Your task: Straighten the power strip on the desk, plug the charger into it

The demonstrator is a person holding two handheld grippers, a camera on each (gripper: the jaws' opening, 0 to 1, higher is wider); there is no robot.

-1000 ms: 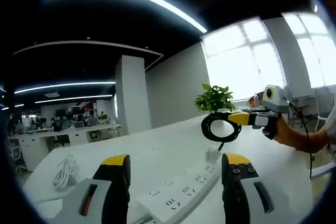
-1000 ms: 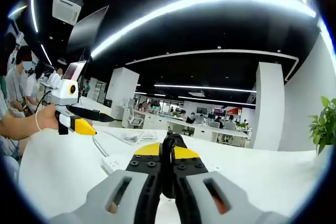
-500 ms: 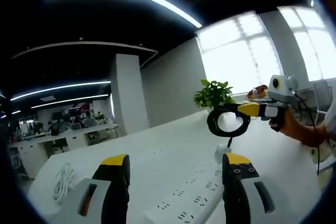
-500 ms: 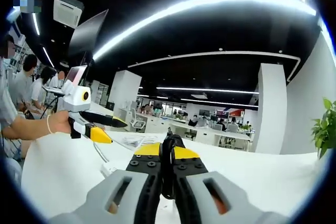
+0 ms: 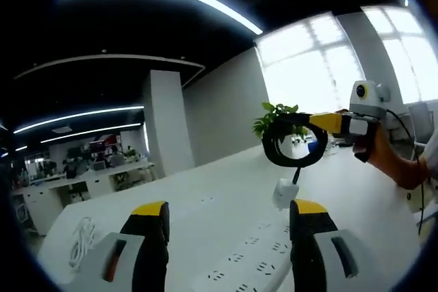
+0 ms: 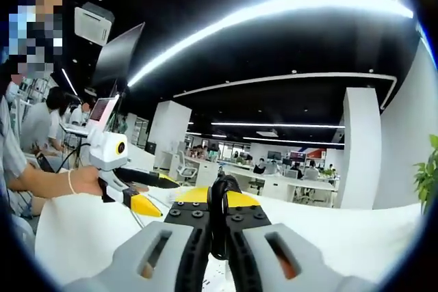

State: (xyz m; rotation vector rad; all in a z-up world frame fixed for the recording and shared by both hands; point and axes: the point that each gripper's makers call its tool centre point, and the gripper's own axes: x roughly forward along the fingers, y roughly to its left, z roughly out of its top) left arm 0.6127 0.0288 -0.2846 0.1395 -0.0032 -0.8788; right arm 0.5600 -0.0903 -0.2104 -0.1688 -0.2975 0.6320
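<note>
White desk (image 5: 205,203) runs across an open office with strip lights overhead, a white pillar, bright windows and rows of distant workstations. On that desk, in the left gripper view, the white power strip (image 5: 250,264) lies flat with its sockets facing up, running diagonally between the left gripper's (image 5: 229,241) two yellow-tipped jaws, which stand wide apart and hold nothing. Beyond the far end of the power strip the right gripper (image 5: 321,123) comes in from the right, held in a person's hand (image 5: 383,158); its jaws are clamped on a black coiled cable (image 5: 291,147), and from that loop the white charger (image 5: 284,193) hangs above the desk, just past the strip's end and apart from it. A green potted plant (image 5: 277,117) stands behind the coil by the windows, and a bundle of white cable (image 5: 82,227) lies on the desk far to the left of the power strip. In the right gripper view the right gripper (image 6: 219,213) has its jaws pressed together on the black cable (image 6: 217,200), while the left gripper (image 6: 140,200) shows at the left in a person's hand (image 6: 82,181), over the desk (image 6: 82,237). More people sit at the far left.
</note>
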